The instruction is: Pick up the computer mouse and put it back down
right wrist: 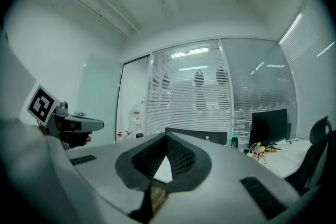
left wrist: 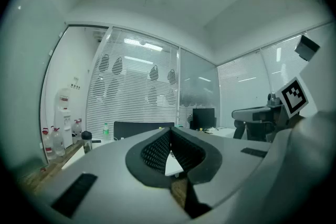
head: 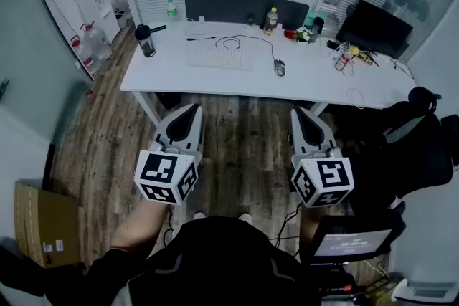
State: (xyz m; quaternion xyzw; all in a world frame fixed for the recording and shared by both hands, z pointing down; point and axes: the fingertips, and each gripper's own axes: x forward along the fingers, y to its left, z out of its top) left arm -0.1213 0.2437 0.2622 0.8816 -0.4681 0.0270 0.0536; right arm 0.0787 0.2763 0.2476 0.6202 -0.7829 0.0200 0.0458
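- The left gripper (head: 190,111) hangs over the floor short of the desk (head: 158,75), jaws pressed together and empty.
- The computer mouse (head: 280,67) lies on the desk just right of the keyboard (head: 221,57), ahead of the right gripper (head: 299,113) and well apart from it.
- That gripper is closed and empty too; reaching in unopened would likely just shove the mouse.

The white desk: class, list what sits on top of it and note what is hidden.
On the white desk lie a keyboard, the computer mouse to its right, a dark flask, a drink bottle and a monitor. The monitor covers whatever sits behind it.
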